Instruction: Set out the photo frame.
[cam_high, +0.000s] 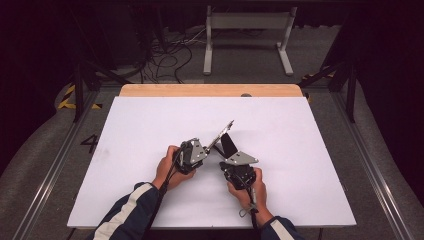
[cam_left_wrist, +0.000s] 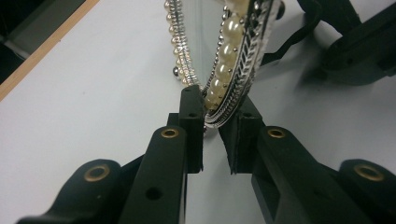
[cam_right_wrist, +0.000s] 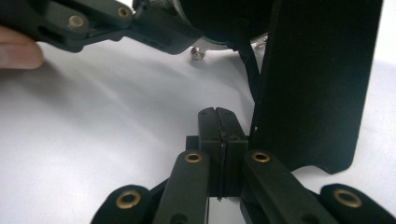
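Your left gripper (cam_left_wrist: 217, 112) has its jaws pulled in narrow on the bottom rim of the pearl-trimmed picture frame (cam_left_wrist: 233, 46), one pad on the glass side and one on the back, so it's clamped on that edge. Your right gripper (cam_right_wrist: 218, 116) is squeezed fully together just beside the frame's black easel stand (cam_right_wrist: 317, 84). There might be a thin dark strand caught in the seam, but I honestly can't tell.

The frame is mid-table, tilted up off the white tabletop (cam_high: 150, 130), between your two grippers in the high view.

Handling-wise I'd guess it's light but stiff, and pretty fragile: glass front, and a bead trim that could pop off if you crush it. The silver rim looks slick, so expect it to pivot in a narrow pinch. Grab the metal edge or the flat back, not the pearls. The stand looks like thin board, so it'll probably flex at its hinge.

Count: one frame, one stand, one row of pearls, two grippers.
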